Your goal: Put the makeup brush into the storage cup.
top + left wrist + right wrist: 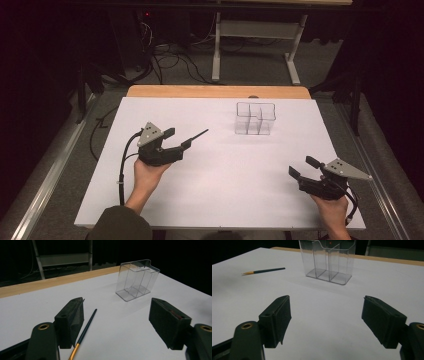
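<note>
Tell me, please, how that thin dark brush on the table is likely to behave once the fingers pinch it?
The brush looks slim and straight, so probably stiff and light. Its round handle lies flat on the smooth white table, so a nudge may roll it. The left gripper stands open around it.

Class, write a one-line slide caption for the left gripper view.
Open left gripper over a dark pencil lying on the white table, clear divided holder beyond.

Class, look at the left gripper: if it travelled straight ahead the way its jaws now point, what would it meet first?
Probably the clear divided container. The left gripper has its jaws open and aims toward it over bare white table. The thin brush lies low beside one jaw, so it may be brushed first; depth is unclear.
</note>
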`<move>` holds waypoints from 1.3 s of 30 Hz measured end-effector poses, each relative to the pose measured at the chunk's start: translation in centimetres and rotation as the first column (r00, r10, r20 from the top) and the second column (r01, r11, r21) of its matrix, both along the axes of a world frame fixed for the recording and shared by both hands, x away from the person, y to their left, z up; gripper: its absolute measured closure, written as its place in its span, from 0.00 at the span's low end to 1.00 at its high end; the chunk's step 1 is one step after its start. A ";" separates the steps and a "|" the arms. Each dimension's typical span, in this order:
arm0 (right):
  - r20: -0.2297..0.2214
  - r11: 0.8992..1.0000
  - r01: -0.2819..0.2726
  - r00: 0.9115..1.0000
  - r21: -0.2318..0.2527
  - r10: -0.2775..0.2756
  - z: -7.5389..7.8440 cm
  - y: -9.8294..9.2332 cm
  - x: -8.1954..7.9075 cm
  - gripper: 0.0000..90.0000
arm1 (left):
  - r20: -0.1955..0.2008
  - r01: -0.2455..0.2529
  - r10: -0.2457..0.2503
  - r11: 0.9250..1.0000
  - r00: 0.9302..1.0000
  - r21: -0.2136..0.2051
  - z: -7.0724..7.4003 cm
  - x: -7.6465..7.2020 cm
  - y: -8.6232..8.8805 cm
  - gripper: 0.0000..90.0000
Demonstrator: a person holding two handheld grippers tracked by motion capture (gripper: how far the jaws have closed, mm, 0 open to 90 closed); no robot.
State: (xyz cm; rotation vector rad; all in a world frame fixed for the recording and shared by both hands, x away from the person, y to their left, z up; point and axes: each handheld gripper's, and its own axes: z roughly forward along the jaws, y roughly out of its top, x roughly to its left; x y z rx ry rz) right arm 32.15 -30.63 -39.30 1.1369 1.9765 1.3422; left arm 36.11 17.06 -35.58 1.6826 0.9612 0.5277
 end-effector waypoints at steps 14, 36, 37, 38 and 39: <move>0.000 1.000 -0.007 1.000 0.001 0.007 0.0 0.1 0.0 0.28 | 0.000 0.010 -0.010 1.000 1.000 0.014 0.4 1.1 -1.1 0.32; 0.003 1.000 -0.019 1.000 0.010 0.019 0.1 0.1 -0.1 0.28 | -0.012 0.003 -0.003 0.999 1.000 0.046 1.0 3.7 -3.0 0.32; 0.003 1.000 -0.019 1.000 0.010 0.019 0.1 0.1 -0.1 0.28 | -0.012 0.004 -0.003 0.999 1.000 0.046 1.0 3.8 -3.0 0.32; 0.001 1.000 -0.018 1.000 0.008 0.018 0.1 0.1 -0.1 0.28 | -0.013 0.002 -0.002 0.999 1.000 0.047 1.1 3.9 -3.0 0.32; -0.001 1.000 -0.022 1.000 0.007 0.022 0.1 0.1 -0.1 0.28 | -0.014 0.001 -0.001 0.999 1.000 0.046 1.1 3.9 -3.1 0.32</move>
